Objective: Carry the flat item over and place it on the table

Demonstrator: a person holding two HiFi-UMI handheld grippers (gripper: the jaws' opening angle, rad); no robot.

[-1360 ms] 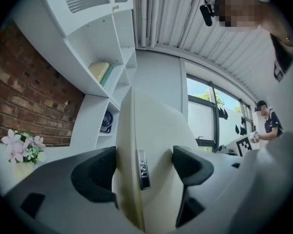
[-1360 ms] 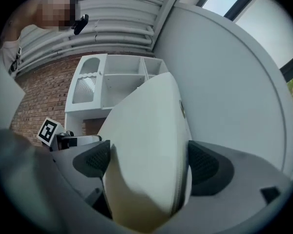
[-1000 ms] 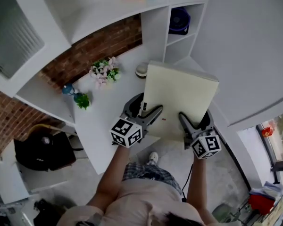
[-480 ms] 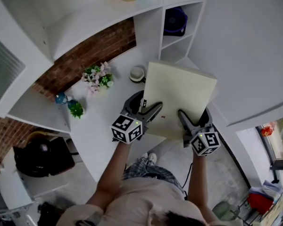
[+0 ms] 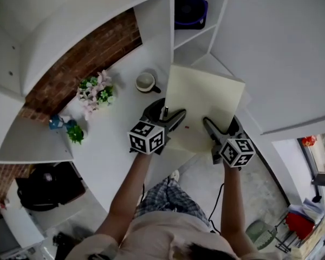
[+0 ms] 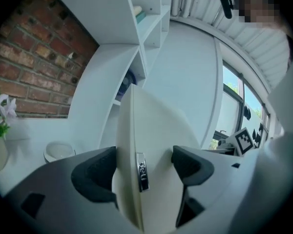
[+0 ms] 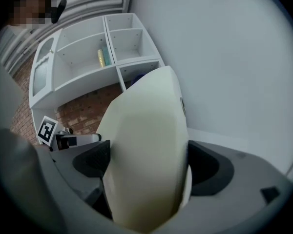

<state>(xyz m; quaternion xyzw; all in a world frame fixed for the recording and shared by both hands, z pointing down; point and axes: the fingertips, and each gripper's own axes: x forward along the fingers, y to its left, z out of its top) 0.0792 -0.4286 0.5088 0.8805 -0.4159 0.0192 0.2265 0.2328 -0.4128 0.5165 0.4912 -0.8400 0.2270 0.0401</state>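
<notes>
A flat cream-coloured board (image 5: 206,104) hangs in the air above the near right end of the white table (image 5: 116,140). My left gripper (image 5: 170,118) is shut on its near left edge, and my right gripper (image 5: 212,130) is shut on its near right edge. In the left gripper view the board (image 6: 146,145) stands edge-on between the dark pads, with a small metal tab on its edge. The right gripper view shows the board (image 7: 146,165) filling the gap between the jaws.
On the table stand a white cup (image 5: 146,82), a vase of pink flowers (image 5: 95,91) and a small green plant (image 5: 75,133). White shelves (image 5: 197,20) rise behind the table, holding a dark blue object (image 5: 190,8). A brick wall (image 5: 81,58) backs the table.
Both grippers have carried the board forward over the table end. The cup, flowers and shelves have slid down and left in the head view.
</notes>
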